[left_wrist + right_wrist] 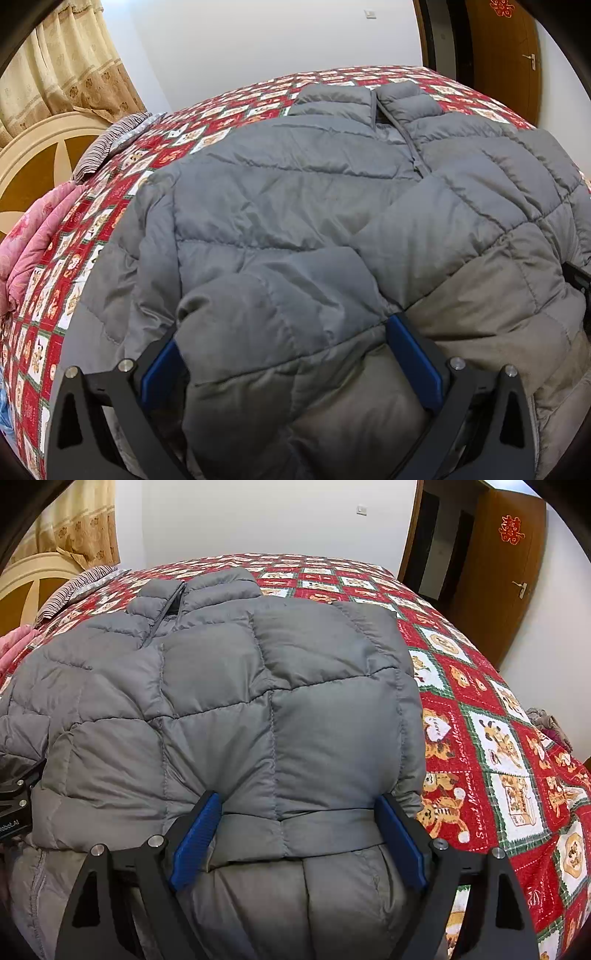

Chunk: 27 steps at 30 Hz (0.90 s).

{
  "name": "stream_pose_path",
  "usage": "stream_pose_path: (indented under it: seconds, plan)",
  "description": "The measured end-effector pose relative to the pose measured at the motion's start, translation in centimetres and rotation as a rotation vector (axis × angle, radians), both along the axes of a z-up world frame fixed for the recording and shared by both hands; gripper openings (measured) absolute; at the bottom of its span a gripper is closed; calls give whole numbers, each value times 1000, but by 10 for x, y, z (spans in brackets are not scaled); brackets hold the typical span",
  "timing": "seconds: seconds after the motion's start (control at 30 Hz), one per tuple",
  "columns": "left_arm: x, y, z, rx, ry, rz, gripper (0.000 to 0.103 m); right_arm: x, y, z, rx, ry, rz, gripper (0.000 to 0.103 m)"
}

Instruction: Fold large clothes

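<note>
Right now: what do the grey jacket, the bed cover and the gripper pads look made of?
Grey jacket: thin, slightly shiny woven shell, likely nylon or polyester, stitched into puffy padded panels.
Bed cover: matte printed cloth, probably cotton; red checks with cartoon animals, no sheen.
Blue pads: ribbed, matte, rubber or plastic by look.

home bedroom: quilted bed (480, 716), curtains (66, 70)

Bed w/ red patchwork quilt (480, 716). Striped pillow (107, 146) & pink blanket (33, 240) at the headboard (37, 155). Tan curtain (62, 62) behind; wood door (506, 579) w/ red ornament (511, 528).
</note>
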<state>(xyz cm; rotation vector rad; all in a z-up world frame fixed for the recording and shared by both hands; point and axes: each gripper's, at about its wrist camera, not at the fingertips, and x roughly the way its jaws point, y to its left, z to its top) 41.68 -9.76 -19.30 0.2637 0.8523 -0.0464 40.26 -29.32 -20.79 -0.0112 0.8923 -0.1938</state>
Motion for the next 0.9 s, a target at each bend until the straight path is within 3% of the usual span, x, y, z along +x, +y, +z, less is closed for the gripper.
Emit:
stream_pose_path:
  seconds: [0.13,0.2,0.3,0.4,0.5,0.6,0.73,0.9]
  plan:
    - [-4,4,18,30,7,-30,103,0,2,0,-12,2,-2,86]
    - [-16,17,40,31,-35,-31,103,0,1,0,-8,1,-3,86]
    - [-36,53,73,25,-95,-19,103,0,0,0,6,1,-4,87]
    - [-58,108,89,69,-131,39,103,-5,-3,6,19,6,2,87]
    - [-78,163,85,120,-126,118,103,-20,-5,19,28,6,-12,87]
    - [-103,221,71,97,-91,207,103,-44,2,36,53,-22,28,87]
    - [-138,269,48,-42,-15,257,103,-74,25,45,67,-48,110,87]
    - [-149,273,20,-131,61,257,97,-98,68,36,26,-67,211,87]
